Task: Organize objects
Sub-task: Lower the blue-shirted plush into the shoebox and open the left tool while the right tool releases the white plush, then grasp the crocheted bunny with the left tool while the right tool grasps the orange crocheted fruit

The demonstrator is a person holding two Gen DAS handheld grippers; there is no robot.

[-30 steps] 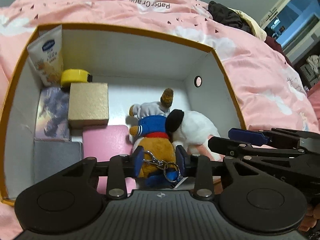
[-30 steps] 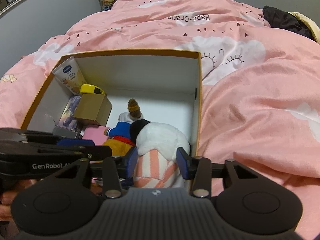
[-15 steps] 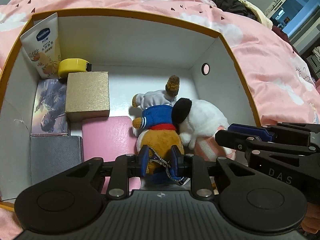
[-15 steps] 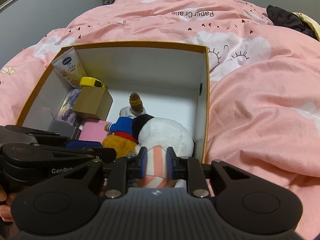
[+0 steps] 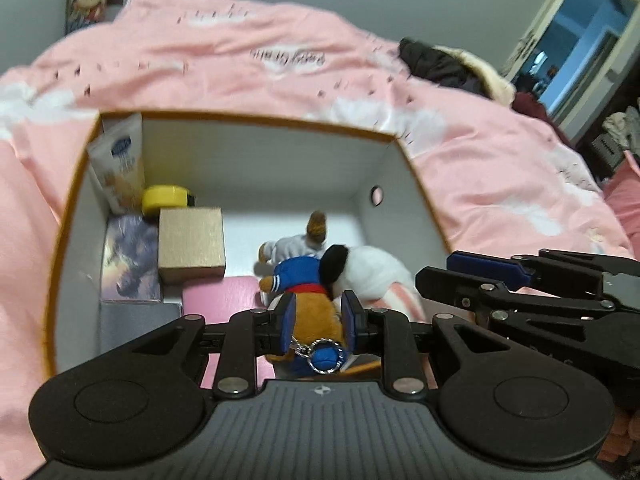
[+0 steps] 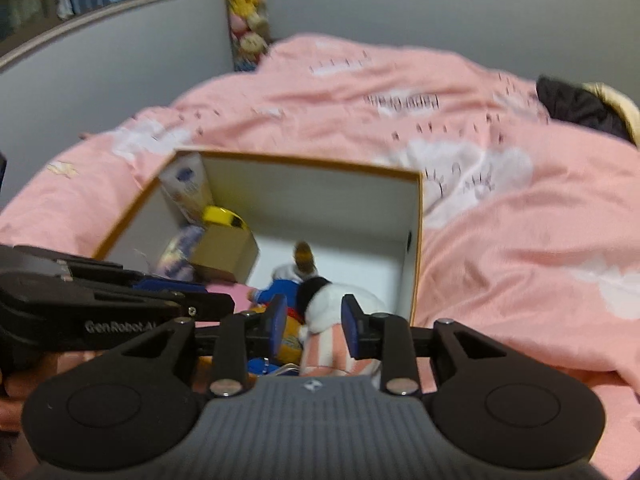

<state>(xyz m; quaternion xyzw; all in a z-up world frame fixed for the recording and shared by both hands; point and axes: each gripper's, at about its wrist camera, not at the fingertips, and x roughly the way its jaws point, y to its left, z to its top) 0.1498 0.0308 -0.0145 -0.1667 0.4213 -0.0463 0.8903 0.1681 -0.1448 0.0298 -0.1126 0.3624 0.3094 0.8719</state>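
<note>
An open orange-rimmed white box point(image 5: 248, 118) lies on a pink duvet. Several plush toys lie at its near right. My left gripper point(image 5: 318, 320) is shut on a brown plush toy point(image 5: 312, 312) in a blue shirt, and its blue keychain ball point(image 5: 324, 356) dangles under the pads. A white plush point(image 6: 332, 300) with a black ear and a pink-striped part lies beside it. My right gripper point(image 6: 312, 322) straddles that striped part. Its jaws are opening, and a gap shows at the left pad. A small grey plush point(image 5: 296, 244) lies behind them.
Along the box's left wall stand a lotion tube point(image 5: 120, 160), a yellow tape measure point(image 5: 166, 198), a gold box point(image 5: 191, 242), a purple printed pack point(image 5: 128, 260), a grey box point(image 5: 136, 324) and a pink box point(image 5: 220, 296). A dark garment point(image 5: 440, 64) lies far right on the duvet.
Both grippers pulled back and up from the box. The left jaws narrowed onto the brown plush. The right jaws squeezed the striped part, then widened again.
</note>
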